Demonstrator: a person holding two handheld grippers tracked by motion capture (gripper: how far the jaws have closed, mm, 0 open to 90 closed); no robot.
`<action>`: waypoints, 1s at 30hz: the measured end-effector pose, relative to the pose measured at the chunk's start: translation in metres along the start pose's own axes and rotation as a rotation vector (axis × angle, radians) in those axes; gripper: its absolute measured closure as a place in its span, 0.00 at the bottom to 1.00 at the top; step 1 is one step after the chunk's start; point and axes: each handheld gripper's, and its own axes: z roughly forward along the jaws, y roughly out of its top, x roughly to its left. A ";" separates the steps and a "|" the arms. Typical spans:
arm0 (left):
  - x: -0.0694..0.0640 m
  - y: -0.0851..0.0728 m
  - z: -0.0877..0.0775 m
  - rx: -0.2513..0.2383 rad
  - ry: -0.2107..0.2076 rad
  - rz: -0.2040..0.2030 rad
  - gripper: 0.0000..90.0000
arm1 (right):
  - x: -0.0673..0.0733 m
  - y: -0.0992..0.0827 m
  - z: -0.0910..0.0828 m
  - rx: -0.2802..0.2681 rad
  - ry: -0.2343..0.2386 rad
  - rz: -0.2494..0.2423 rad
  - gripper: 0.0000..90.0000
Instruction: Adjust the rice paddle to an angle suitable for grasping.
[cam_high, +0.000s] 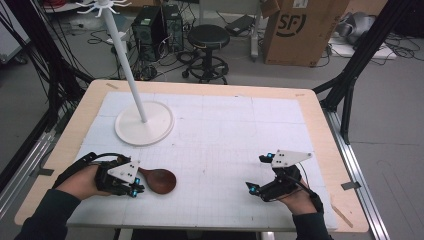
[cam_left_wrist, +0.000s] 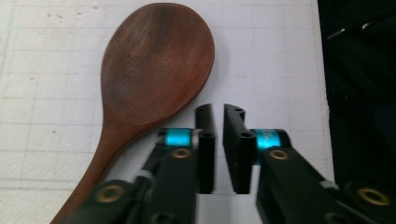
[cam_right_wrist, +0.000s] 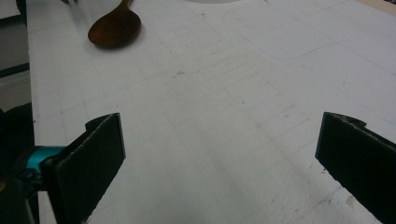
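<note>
Wooden spoon (cam_high: 159, 180) lying flat on the white gridded mat (cam_high: 215, 145), near-left area of the table (cam_high: 320, 145), bowl pointing toward mat centre, handle running back under the left gripper (cam_high: 134, 189). Left gripper jaws drawn nearly together, a thin slit remaining, nothing pinched: in the left gripper view (cam_left_wrist: 218, 149) the serrated pads stand just beside the spoon (cam_left_wrist: 149, 88), at the neck where bowl narrows into handle, the wood passing outside one jaw rather than between the two. Right gripper (cam_high: 260, 172) resting near the right front of the mat, well apart from the spoon, jaws spread wide and empty; in the right gripper view (cam_right_wrist: 219, 163) bare gridded mat between the two pads, spoon bowl (cam_right_wrist: 115, 29) far off at the upper edge. No containers on the table. White rack (cam_high: 144, 122) with round base and tall pole at the far left of the mat, its hooked top seen in the high view. Beyond the table in the high view: black stool (cam_high: 207, 37), cardboard box (cam_high: 300, 30), computer tower (cam_high: 149, 30).
</note>
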 end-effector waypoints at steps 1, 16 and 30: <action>0.000 0.000 0.001 0.005 -0.005 -0.005 0.98 | 0.000 0.000 0.000 0.000 0.000 0.000 0.00; 0.002 0.015 0.026 0.131 -0.026 0.047 1.00 | 0.000 0.001 0.001 0.000 0.008 -0.013 0.00; 0.015 0.029 0.040 0.166 -0.039 0.034 1.00 | -0.001 0.002 -0.003 -0.007 0.007 -0.009 0.00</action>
